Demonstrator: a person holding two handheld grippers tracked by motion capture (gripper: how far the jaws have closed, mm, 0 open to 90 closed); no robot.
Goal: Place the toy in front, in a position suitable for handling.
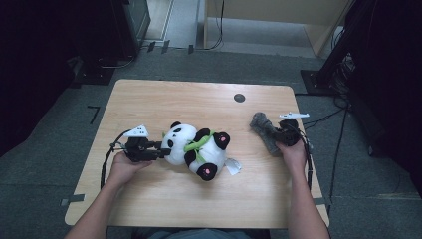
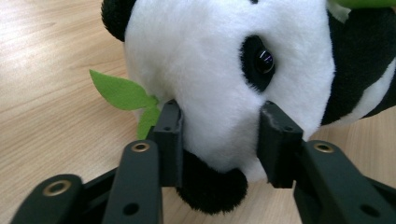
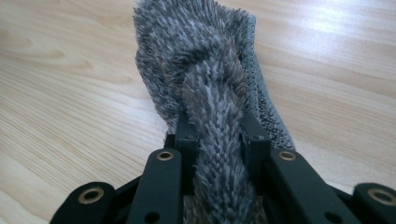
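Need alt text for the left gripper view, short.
Two black jaws of the left gripper press into the white muzzle of a plush panda lying on a wooden table. One dark eye patch with a glossy eye shows above the jaws, and a green felt leaf sticks out beside the head.

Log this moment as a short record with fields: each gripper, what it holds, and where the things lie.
left gripper: jaws pressed on the head of the panda toy
right gripper: shut on a fold of the grey cloth
panda toy: lying on its back near the middle of the table, green leaf beside its head
grey cloth: bunched at the table's right side
dark round spot: far side of the table, apart from both things
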